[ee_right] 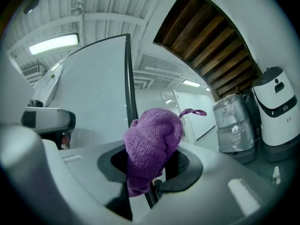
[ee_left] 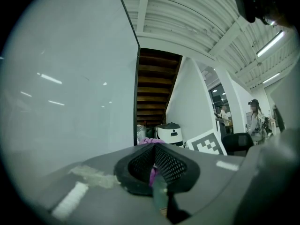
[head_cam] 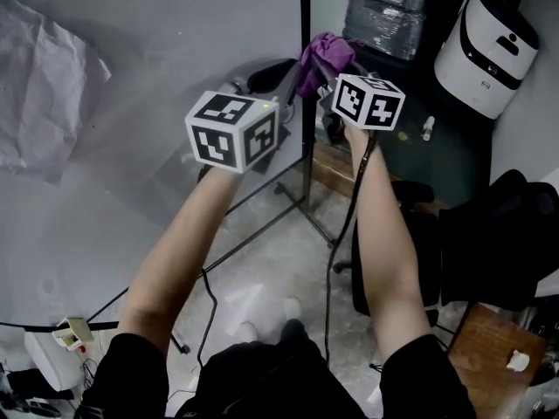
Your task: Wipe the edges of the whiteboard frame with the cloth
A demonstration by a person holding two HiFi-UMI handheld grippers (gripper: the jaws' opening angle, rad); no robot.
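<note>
The whiteboard (head_cam: pixel 131 147) fills the left of the head view, and its black frame edge (head_cam: pixel 306 147) runs straight down the middle. My right gripper (head_cam: pixel 328 78) is shut on a bunched purple cloth (head_cam: pixel 323 55) that rests against that edge near its top. In the right gripper view the cloth (ee_right: pixel 152 139) bulges out of the gripper (ee_right: pixel 150 175), with the frame edge (ee_right: pixel 130 78) just behind it. My left gripper (head_cam: pixel 286 73) hovers close to the board face beside the frame edge (ee_left: pixel 138 97). In its own view this gripper (ee_left: pixel 154 165) has its pads together, a sliver of purple showing behind them.
Crumpled paper (head_cam: pixel 44 85) is stuck to the board at left. Right of the frame stand a wrapped cylinder (head_cam: pixel 393 11), a white appliance (head_cam: pixel 489 51), a wooden stool (head_cam: pixel 336 168) and a black chair (head_cam: pixel 419 243). The board's stand legs (head_cam: pixel 288 195) cross the floor below.
</note>
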